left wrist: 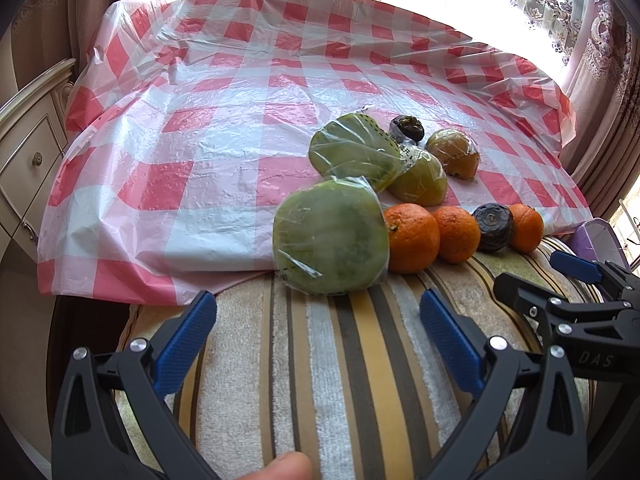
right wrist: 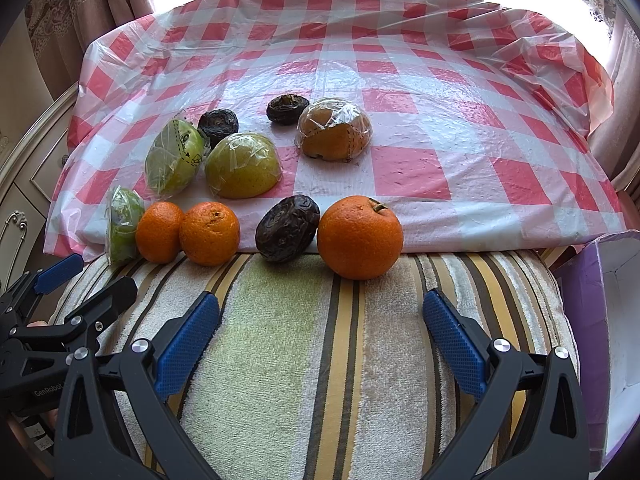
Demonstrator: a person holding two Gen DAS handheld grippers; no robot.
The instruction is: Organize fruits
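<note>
Right at the near edge of the checked plastic cloth (right wrist: 400, 160) the fruit lies in two loose rows. In the right wrist view the front row runs from a wrapped green half (right wrist: 124, 226), through two small oranges (right wrist: 159, 232) (right wrist: 209, 233) that touch each other, to a dark wrinkled fruit (right wrist: 287, 227) leaning against the big orange (right wrist: 360, 237). Behind them sit a wrapped green fruit (right wrist: 174, 163), a wrapped yellow-green half (right wrist: 243, 166), a wrapped brown-orange half (right wrist: 335, 129) and two more dark wrinkled fruits (right wrist: 218, 122) (right wrist: 288, 109).

The front row rests where the cloth meets a striped towel (right wrist: 296, 360), which covers the nearer part of the surface; what lies under cloth and towel cannot be seen. A purple box (right wrist: 588, 320) stands at the right, cut off by the frame. Cream drawers (left wrist: 28, 160) stand to the left, with curtains (left wrist: 592, 60) and a bright, washed-out window behind.

The left hand-held gripper (left wrist: 316, 338) hovers over the towel with its blue pads wide apart and empty, facing the wrapped green half (left wrist: 331, 236). A fingertip (left wrist: 286, 466) shows at the bottom edge. The right hand-held gripper (right wrist: 320, 338) is likewise spread wide and empty, short of the big orange. Film glare blurs the printing on the wrapped fruit.
</note>
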